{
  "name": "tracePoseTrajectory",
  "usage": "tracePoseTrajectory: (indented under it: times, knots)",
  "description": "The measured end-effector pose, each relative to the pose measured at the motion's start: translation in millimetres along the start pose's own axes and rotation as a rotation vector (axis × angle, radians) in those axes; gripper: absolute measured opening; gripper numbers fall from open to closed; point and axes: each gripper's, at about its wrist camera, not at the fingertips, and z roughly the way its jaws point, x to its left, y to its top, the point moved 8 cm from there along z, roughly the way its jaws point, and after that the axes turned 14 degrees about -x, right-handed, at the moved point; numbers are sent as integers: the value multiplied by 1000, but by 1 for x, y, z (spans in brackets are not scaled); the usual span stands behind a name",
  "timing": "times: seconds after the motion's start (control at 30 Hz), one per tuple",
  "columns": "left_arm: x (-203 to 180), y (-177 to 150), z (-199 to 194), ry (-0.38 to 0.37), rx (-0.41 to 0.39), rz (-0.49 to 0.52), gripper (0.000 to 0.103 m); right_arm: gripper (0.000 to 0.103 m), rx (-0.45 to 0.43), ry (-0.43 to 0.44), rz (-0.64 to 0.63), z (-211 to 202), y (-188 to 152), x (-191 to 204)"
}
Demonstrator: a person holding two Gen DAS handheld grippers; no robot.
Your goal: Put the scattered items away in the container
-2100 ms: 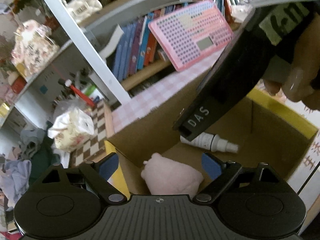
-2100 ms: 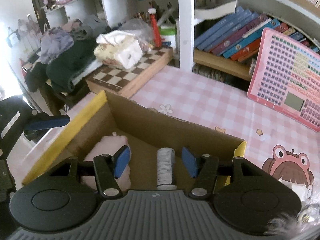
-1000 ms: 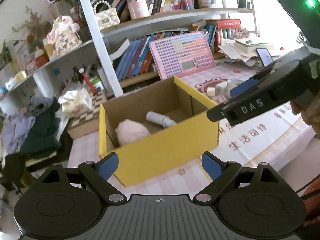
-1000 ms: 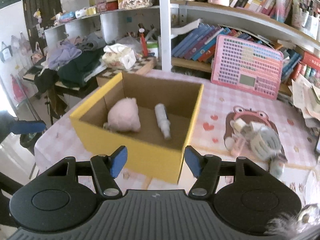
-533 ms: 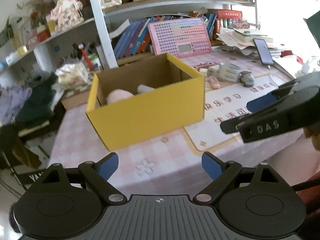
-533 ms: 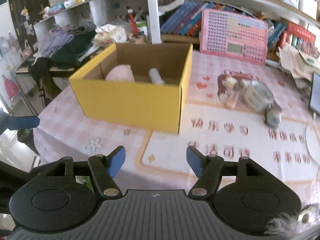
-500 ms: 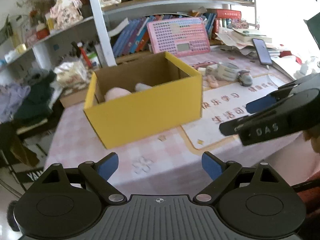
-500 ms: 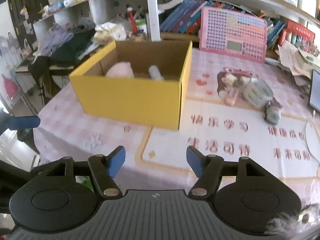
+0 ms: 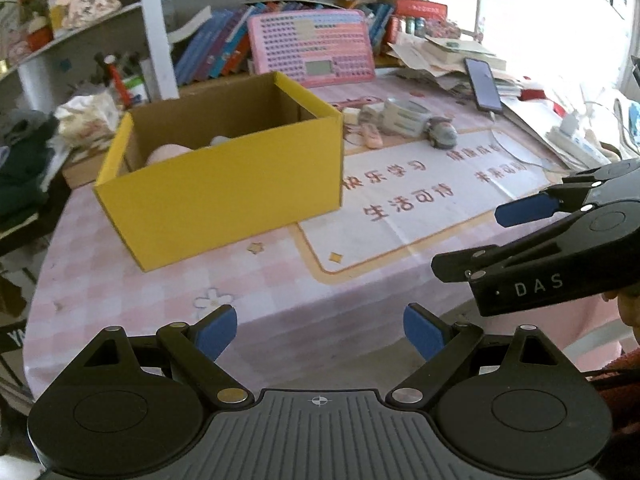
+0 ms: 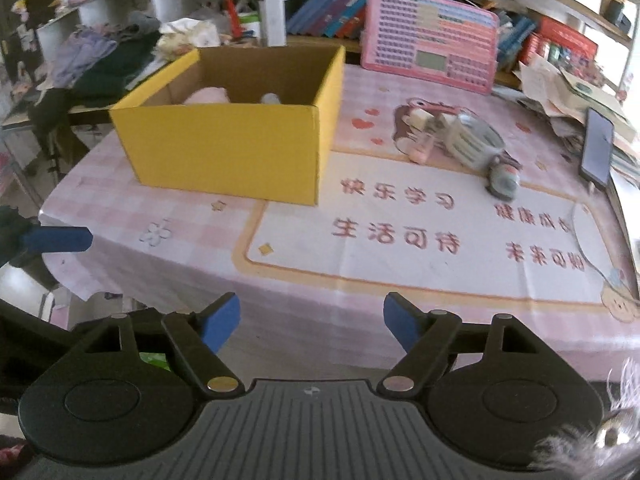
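Left gripper (image 9: 320, 330) and right gripper (image 10: 312, 322) are held off the table's near edge (image 10: 280, 292), jaws spread, empty. Yellow box (image 10: 224, 152) sits back-left; scattered items (image 10: 468, 142) lie right of it. "DAS" is read on the right gripper.

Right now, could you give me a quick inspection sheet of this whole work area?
Surface: table under a pink checked cloth with a printed mat.
Job's things: yellow box holds a pink plush and a bottle; small items lie loose on the table to its right.
Clutter: phone, papers, pink keyboard toy.
Grippers: left gripper and right gripper both open, empty, back from the table.
Cables: white cable beside the phone.
Surroundings: bookshelf, clothes pile.
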Motion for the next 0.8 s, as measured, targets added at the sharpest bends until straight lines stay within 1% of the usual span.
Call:
tracePoseTrajectory:
  times: [0.4,0.8]
  knots:
    - [-16,0,23,-84,40,16,93,83,47,-74,38,5,-10,-22]
    - [-42,23,59,-155,49,80,93,84,49,-141,97,16,-1,-67]
